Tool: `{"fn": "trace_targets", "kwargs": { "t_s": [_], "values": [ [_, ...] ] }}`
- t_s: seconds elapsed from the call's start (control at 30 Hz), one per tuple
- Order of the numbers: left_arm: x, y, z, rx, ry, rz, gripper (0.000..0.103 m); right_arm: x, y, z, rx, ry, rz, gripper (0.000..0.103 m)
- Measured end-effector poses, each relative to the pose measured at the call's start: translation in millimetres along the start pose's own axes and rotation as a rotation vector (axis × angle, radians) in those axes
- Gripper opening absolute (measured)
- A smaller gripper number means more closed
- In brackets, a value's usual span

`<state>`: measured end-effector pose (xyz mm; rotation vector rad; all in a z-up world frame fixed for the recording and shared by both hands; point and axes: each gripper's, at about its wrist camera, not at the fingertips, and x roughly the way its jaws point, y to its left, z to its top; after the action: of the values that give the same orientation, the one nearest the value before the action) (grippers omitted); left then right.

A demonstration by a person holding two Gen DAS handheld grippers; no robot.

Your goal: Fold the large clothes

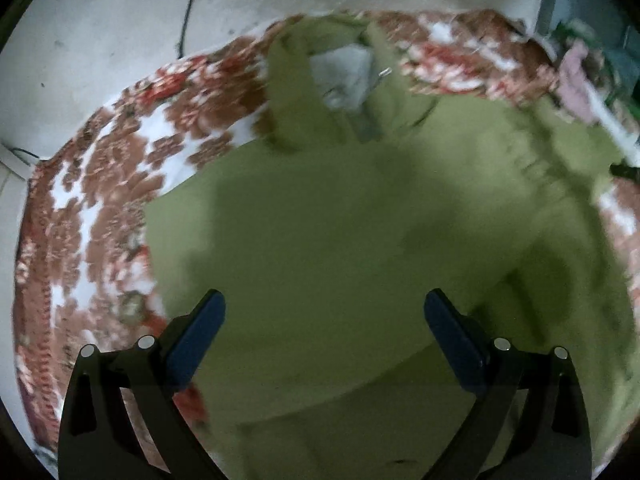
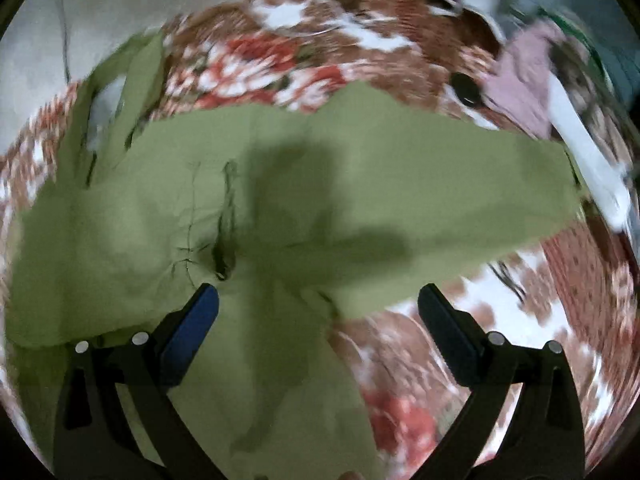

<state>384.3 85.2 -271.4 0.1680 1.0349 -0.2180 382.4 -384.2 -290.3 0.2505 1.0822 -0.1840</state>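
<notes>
Garment (image 1: 340, 220), olive green and large, lies spread over a bed (image 1: 100, 184) covered in a red, brown and white floral sheet; both views are smeared by motion blur. In the left wrist view, the left tool (image 1: 325, 304) hangs above the cloth with its two blue-padded fingers (image 1: 200, 332) spread wide and nothing between them. The garment fills the space under and ahead of this tool, with a curved edge or fold running below its right finger. Farther out, a narrower green part reaches toward the far edge of the bed, with a pale grey patch (image 1: 344, 76) showing inside it. Beyond the bed stands a light wall (image 1: 120, 20) with a dark cable (image 1: 188, 12) hanging down it.

In the right wrist view, the right tool (image 2: 318, 300) is likewise spread wide and grips nothing. Its left finger (image 2: 192, 328) sits over the green cloth, near a dark puckered crease (image 2: 224, 220); its right finger hangs over bare floral sheet. From there the garment stretches ahead and to the right as a broad tapering panel, crossed by a dark shadow. At the far right lie a small black oval object (image 2: 466, 90), a pink cloth (image 2: 524, 80) and a white strip (image 2: 580, 148); what these are cannot be told.
</notes>
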Motion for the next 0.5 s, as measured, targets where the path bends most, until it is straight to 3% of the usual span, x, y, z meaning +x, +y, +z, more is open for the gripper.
{"fn": "trace_targets", "kwargs": {
  "t_s": [0.1,0.27,0.4,0.5],
  "values": [
    [-5.4,-48.6,7.1,-0.013,-0.009,-0.047,0.098,-1.5,-46.2,3.4,0.121,0.03,0.097,0.099],
    [13.5,-136.9,18.5,-0.051,-0.028,-0.063,0.098,13.2,-123.4,21.4,0.092,0.014,0.025,0.099],
    [35.1,-195.6,29.3,-0.061,-0.016,-0.049,0.098,36.8,-204.0,40.5,0.206,0.065,0.072,0.099],
    [50.0,-226.0,38.0,-0.07,-0.007,-0.041,0.098,47.5,-256.7,60.9,0.259,0.051,0.06,0.099]
  ]
}}
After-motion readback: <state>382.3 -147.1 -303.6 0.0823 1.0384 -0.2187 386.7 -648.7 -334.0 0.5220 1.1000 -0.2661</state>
